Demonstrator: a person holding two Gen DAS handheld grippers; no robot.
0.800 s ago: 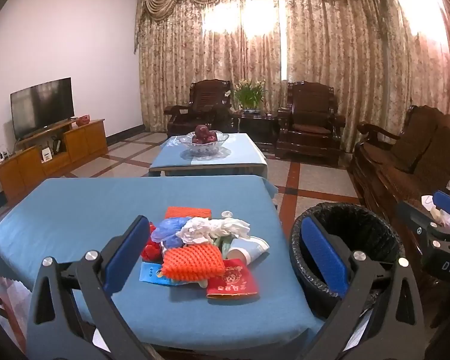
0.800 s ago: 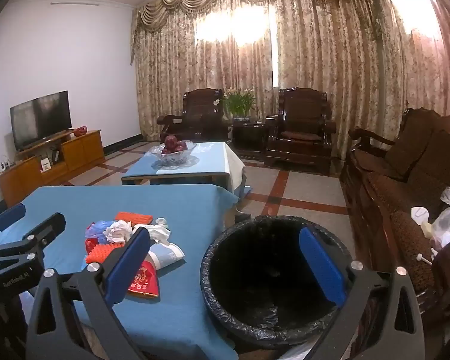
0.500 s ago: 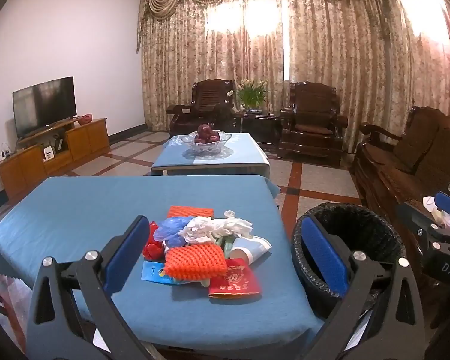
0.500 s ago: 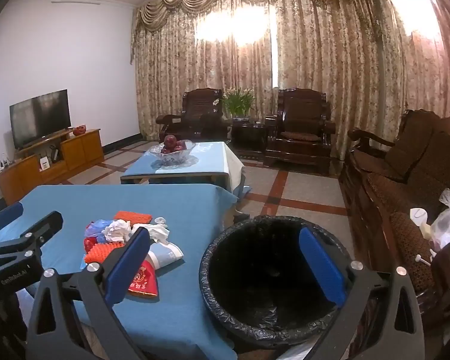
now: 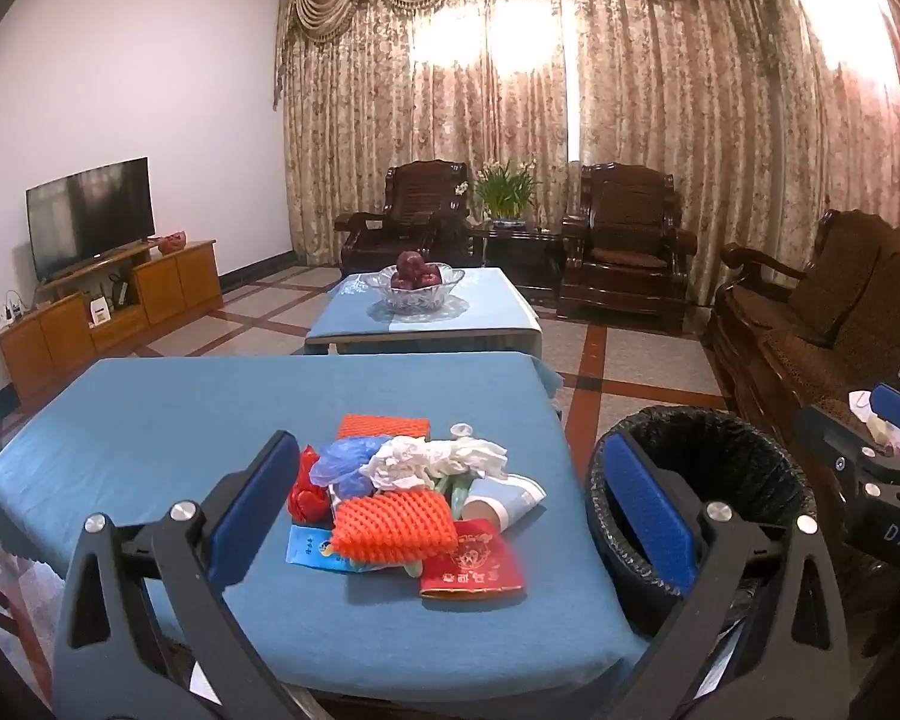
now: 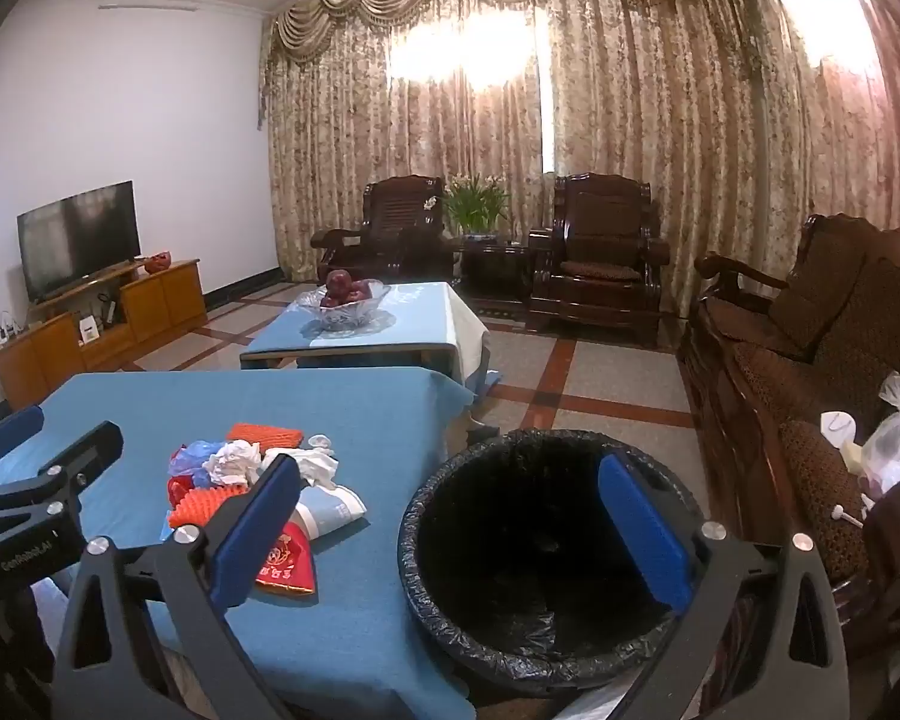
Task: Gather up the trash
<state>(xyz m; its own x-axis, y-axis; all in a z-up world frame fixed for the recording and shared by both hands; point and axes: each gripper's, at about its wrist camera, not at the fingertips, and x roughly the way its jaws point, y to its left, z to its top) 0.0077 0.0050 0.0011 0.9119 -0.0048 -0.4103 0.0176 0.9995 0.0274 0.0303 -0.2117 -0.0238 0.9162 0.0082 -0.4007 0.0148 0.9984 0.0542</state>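
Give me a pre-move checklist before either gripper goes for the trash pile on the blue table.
1. Left gripper jaws open and holding nothing: ok.
2. Right gripper jaws open and holding nothing: ok.
3. Round bin with black plastic liner open-topped, beside the table: ok.
4. Pile reachable on the blue tablecloth: orange foam fruit net, red paper packet, crumpled white tissue and white paper cup on its side all lie near the front edge: ok.
5. Items separable: they overlap, so one grasp may drag neighbours: not ok.
6. Bin empty: interior too dark: cannot tell.
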